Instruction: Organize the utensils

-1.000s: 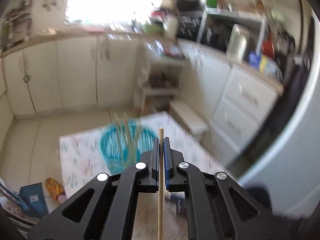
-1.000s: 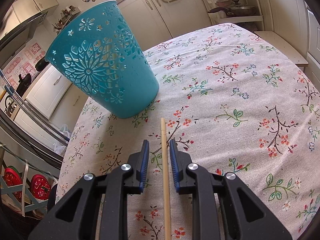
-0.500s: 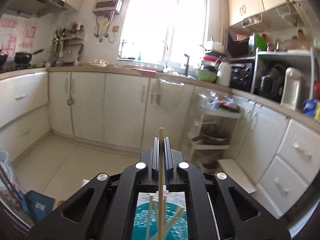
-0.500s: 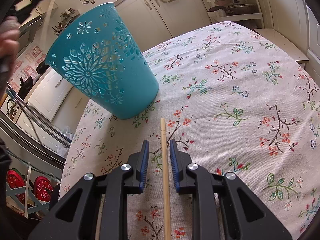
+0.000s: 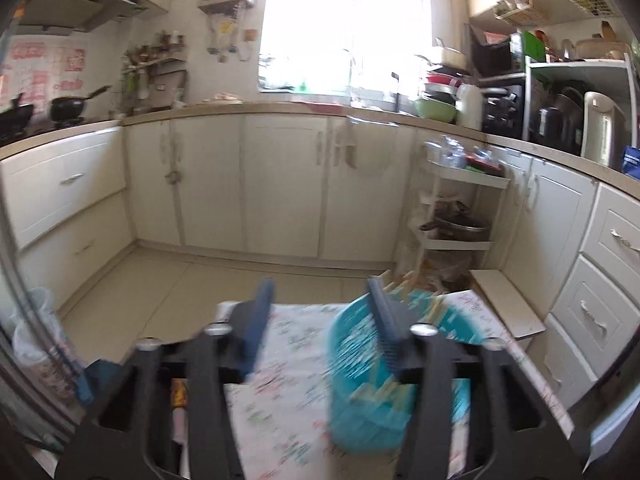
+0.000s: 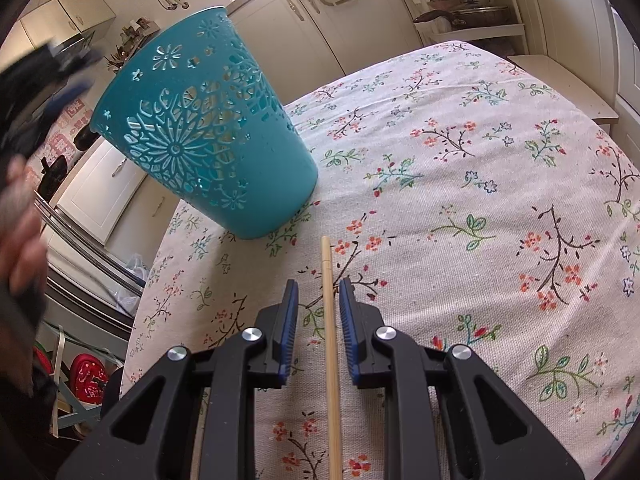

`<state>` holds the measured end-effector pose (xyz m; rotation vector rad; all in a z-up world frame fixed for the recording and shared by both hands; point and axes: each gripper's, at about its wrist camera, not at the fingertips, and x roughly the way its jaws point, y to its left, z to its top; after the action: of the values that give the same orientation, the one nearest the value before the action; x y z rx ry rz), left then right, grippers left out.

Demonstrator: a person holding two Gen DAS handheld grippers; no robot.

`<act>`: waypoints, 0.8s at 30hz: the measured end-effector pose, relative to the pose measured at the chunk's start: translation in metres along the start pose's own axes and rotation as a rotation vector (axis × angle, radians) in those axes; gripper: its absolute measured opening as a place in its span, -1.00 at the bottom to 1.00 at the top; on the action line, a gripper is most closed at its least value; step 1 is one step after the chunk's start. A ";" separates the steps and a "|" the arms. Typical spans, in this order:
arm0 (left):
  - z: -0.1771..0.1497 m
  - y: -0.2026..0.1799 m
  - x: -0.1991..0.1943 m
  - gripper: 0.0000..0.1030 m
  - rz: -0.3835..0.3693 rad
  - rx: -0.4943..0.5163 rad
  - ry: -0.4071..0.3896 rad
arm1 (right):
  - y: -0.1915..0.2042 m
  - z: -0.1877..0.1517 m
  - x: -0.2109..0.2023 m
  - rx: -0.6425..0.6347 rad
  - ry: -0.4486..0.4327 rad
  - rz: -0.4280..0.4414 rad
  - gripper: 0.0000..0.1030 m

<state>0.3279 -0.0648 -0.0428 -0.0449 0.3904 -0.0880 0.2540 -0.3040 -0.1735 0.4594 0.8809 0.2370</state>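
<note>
Left hand-held gripper [image 5: 320,320]: jaws opening, wide apart, nothing between them, view blurred with motion. Just below and right of its right finger is the teal basket [image 5: 360,392], seen from above, with pale chopsticks [image 5: 404,284] sticking up out of it past the rim; count not readable through the blur. The basket stands on a counter [image 5: 288,400] covered in floral cloth. Beyond are the floor, white cabinets [image 5: 280,184], a bright window, and a small white rack with a pan at far right. Right hand-held gripper [image 6: 319,312]: jaws a little apart and released, straddling one chopstick [image 6: 330,320] without either blue pad touching it. That chopstick lies flat on the cloth, running from the near edge of the view out past the fingertips, its far tip pointing toward the basket but short of it. In the right wrist view the basket [image 6: 208,128] stands far left of the gripper, upright, with cut-out flower pattern; pale sticks show faintly through the holes. The rest of the cloth to the right is bare of utensils. At the left edge of this view, blurred, a person's hand [image 6: 20,240] and the dark left gripper body above it, near the basket's rim level.
</note>
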 end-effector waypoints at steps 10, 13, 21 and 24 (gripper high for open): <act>-0.120 0.046 0.035 0.46 0.099 0.012 0.339 | 0.003 -0.001 0.000 -0.012 -0.003 -0.023 -0.59; -0.135 0.050 0.050 0.56 0.075 -0.009 0.435 | 0.014 -0.004 -0.002 -0.066 0.000 -0.094 -0.59; -0.140 0.057 0.058 0.71 0.011 -0.046 0.479 | 0.072 -0.025 0.008 -0.319 0.070 -0.256 -0.67; -0.141 0.055 0.059 0.72 -0.001 -0.054 0.480 | 0.073 -0.022 0.011 -0.295 0.083 -0.253 -0.68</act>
<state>0.3326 -0.0196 -0.1986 -0.0772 0.8727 -0.0889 0.2426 -0.2291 -0.1577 0.0624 0.9578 0.1503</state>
